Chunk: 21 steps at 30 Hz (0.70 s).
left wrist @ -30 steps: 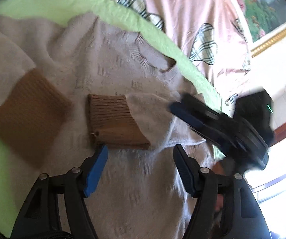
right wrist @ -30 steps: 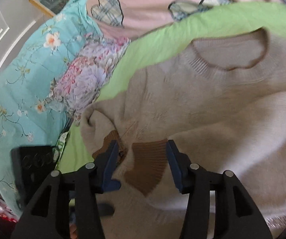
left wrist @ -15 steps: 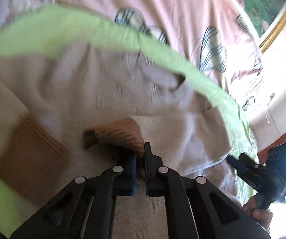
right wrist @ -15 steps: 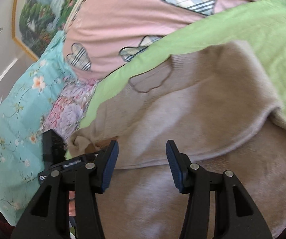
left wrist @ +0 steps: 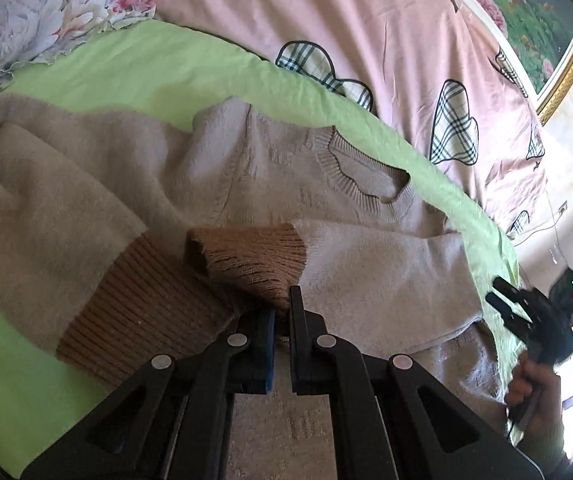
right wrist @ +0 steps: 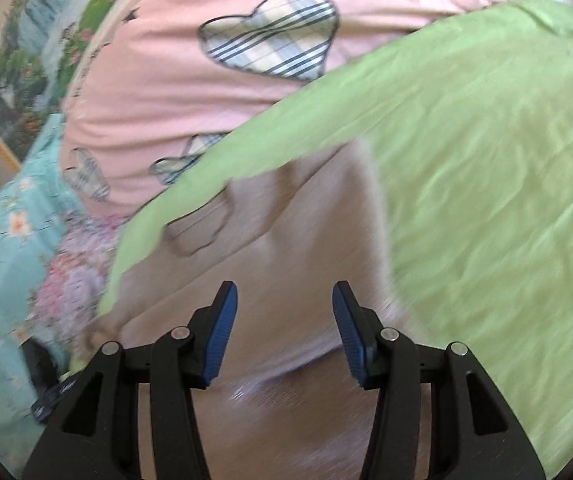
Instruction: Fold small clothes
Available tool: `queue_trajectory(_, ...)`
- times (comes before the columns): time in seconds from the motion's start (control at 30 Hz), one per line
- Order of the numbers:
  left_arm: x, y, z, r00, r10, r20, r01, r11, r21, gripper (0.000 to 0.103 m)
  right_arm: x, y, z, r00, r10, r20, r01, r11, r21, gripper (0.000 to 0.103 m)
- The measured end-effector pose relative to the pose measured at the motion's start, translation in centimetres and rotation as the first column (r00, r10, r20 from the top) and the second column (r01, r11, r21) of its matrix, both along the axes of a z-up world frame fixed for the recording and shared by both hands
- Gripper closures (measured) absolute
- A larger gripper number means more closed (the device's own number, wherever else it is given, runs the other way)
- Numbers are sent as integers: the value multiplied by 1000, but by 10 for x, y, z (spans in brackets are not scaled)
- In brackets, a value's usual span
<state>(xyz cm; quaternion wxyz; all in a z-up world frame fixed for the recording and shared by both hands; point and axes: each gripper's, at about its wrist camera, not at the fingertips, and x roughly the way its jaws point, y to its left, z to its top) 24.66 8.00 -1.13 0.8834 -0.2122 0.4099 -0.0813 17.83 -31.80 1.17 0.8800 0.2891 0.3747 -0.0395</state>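
The beige sweater [left wrist: 98, 184] lies spread on a green sheet [left wrist: 134, 68], filling the middle of the left wrist view, its ribbed neckline [left wrist: 366, 184] toward the upper right of centre. Both sleeves are folded in across the chest: one brown cuff [left wrist: 134, 312] sits at the lower left, the other brown cuff [left wrist: 254, 260] at the centre. The left gripper [left wrist: 282, 312] is clamped tight on the near edge of that central cuff, with knit pinched between its blue pads. At the far right edge a hand [left wrist: 534, 392] carries the right gripper [left wrist: 504, 306] beyond the sweater's side. A pink duvet [left wrist: 326, 20] with plaid hearts fills the top.

In the right wrist view, which is blurred, the sweater [right wrist: 286, 240] runs from centre to the bottom, green sheet to the right. The right gripper [right wrist: 284, 332] stands about half open over the knit with nothing between its fingers.

The risk, as I judge it, is in the thin bite on the cuff: a pull could slip the rib free or drag the whole sleeve out of its fold. The loose knit may also bunch rather than crease if the right gripper grabs only the top layer.
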Motion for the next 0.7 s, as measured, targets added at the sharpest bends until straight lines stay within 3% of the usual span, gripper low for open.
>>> queue_trajectory(0.23, -3, -8, 4, 1000, -25, 8, 25, 999, 40, 100, 60, -21, -37, 974, 15, -225, -39, 994, -100, 53)
queue_trajectory(0.3, -1, -10, 4, 1000, -31, 5, 31, 999, 36, 100, 65, -17, -39, 972, 57, -229, -88, 988, -128, 91)
queue_trajectory(0.47, 7, -29, 10, 997, -75, 30, 72, 994, 83, 99, 58, -24, -18, 985, 56, -165, -85, 981, -173, 93)
queue_trajectory(0.57, 14, -31, -3, 998, -64, -11, 64, 991, 118, 99, 61, -28, -28, 978, 47, -205, -89, 976, -200, 93)
queue_trajectory(0.7, 7, -15, -9, 997, -65, -52, 68, 996, 63, 94, 59, -30, -41, 975, 33, -218, -74, 981, -181, 91)
